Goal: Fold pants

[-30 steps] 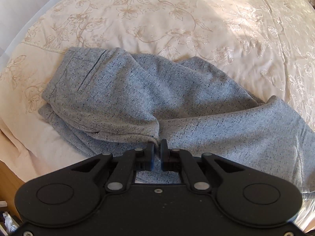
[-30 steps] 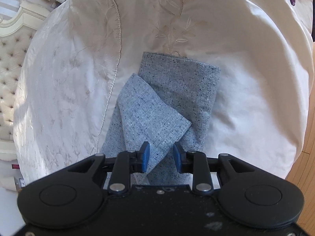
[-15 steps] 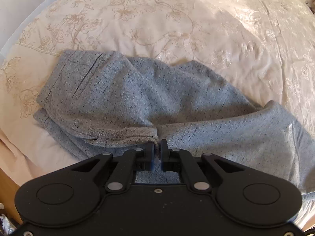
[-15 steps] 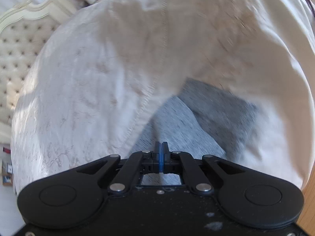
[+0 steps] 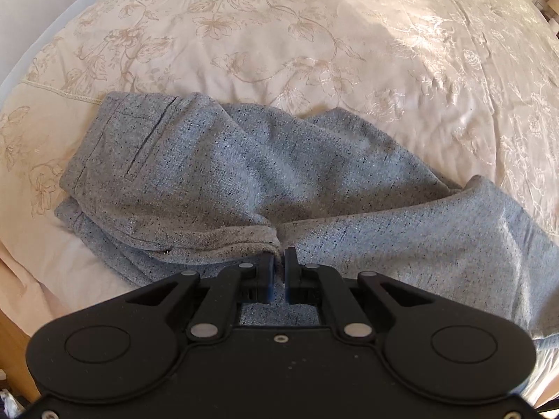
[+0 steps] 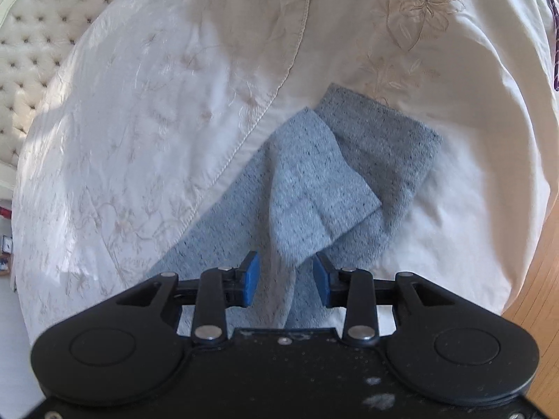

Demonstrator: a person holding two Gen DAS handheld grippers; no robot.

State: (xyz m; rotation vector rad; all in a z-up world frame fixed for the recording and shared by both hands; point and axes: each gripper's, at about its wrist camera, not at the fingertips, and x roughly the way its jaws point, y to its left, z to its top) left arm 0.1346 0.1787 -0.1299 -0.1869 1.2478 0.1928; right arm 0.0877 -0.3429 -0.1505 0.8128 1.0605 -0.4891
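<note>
Grey speckled pants lie on a cream bedspread embroidered with flowers, near its edge. Waist end with a slit pocket sits to the left in the left wrist view; the legs run off to the right.

Left gripper: jaws drawn nearly together, pinching a rolled fold of the pants' fabric at the near edge of the garment.

Right gripper: blue-padded jaws opening, now wide apart. Pant-leg fabric lies below and between them, pads not pressing on it. Ahead of it the two leg ends lie crossed, the lighter one on top of the darker.

A tufted headboard shows at upper left, wooden floor at right.
</note>
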